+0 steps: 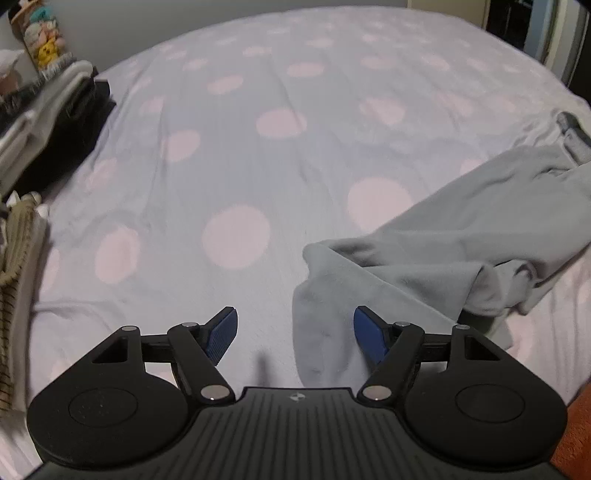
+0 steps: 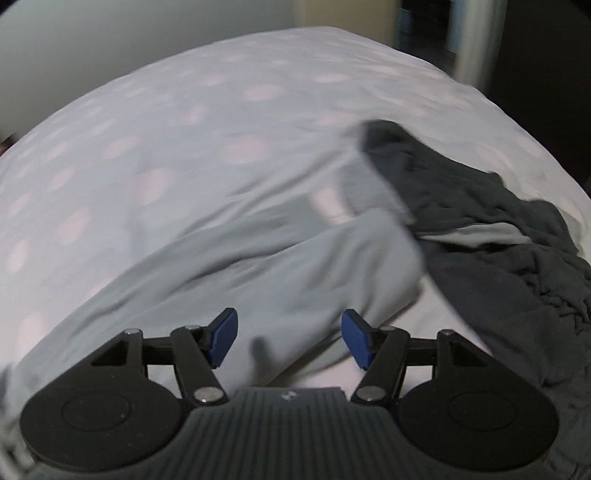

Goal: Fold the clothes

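My left claw (image 1: 295,334) hangs with its blue pads spread wide and nothing between them, low over a bed sheet (image 1: 258,155) that is pale lilac with pink dots. The light grey garment (image 1: 461,229) I am to fold lies to the right of it, rumpled, running from the far right edge down to a loose corner that drapes just in front of my right-hand pad (image 1: 369,338); I cannot tell whether the cloth touches it. Along the left edge sits a stack of folded clothes (image 1: 62,114), dark and pale layers together, and nearer to me a striped knit piece (image 1: 16,266), cut off by the frame. A printed tube with cartoon figures (image 1: 40,33) stands at the far left corner. An orange patch (image 1: 576,428) shows at the lower right, too little of it to name. My right claw (image 2: 289,339) is also spread wide and holds nothing; it hovers over the same grey garment (image 2: 240,266), which stretches across this view from lower left toward the middle. To its right lies a dark charcoal garment (image 2: 480,221), bunched, its near edge overlapping the grey cloth. The right wrist view is smeared with blur, so seams and folds there are hard to make out.
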The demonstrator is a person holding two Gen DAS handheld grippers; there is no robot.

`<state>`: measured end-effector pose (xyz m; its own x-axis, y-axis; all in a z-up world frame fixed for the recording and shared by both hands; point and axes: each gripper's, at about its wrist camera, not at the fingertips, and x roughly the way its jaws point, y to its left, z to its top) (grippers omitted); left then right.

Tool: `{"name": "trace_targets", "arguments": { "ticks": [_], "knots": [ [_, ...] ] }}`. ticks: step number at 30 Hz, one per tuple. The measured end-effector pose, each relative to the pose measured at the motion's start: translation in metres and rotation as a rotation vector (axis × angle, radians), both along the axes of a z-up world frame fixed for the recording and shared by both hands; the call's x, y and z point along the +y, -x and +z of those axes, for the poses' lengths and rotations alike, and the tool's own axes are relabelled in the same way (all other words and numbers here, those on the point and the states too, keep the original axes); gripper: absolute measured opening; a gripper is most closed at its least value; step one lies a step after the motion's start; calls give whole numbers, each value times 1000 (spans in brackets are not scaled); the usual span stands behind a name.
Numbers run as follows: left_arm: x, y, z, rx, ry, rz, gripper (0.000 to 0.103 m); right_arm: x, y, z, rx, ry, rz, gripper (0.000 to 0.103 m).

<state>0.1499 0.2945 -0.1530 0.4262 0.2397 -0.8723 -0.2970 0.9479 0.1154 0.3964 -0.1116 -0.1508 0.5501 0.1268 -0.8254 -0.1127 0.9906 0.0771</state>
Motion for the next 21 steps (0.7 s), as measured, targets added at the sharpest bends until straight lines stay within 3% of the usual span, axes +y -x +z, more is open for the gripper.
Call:
{"name": "trace_targets", "arguments": {
  "ticks": [2,4,6,7,8,9,10,13,21],
  "knots": [
    [-5,-4,-9,14,-17,-16,78,-8,-13,-5,3,1,-29,68],
    [-9,-8,-16,25,-22,-30,64,-11,-20,-9,0,-1,-39,67],
    [-9,-11,-20,20,2,-33,31,-14,-27,-12,-2,-4,-49,51],
    [-9,-12,-20,17,12,-27,26,-16,-30,-14,-4,-5,-54,35],
    [-8,-14,-19,11,12,-16,13,-18,-34,-15,-5,-7,-60,20],
    [-8,-16,-18,5,11,-5,8,-19,-37,-17,-6,-8,-65,16],
    [-7,-17,-16,-2,10,5,7,-21,-41,-19,-8,-9,-70,6],
    [-1,-20,2,-51,-46,26,6,-27,-48,-20,-20,-16,-87,5],
    [18,-5,94,-239,-207,25,6,-54,-19,61,-203,-68,-142,4]
  ]
}}
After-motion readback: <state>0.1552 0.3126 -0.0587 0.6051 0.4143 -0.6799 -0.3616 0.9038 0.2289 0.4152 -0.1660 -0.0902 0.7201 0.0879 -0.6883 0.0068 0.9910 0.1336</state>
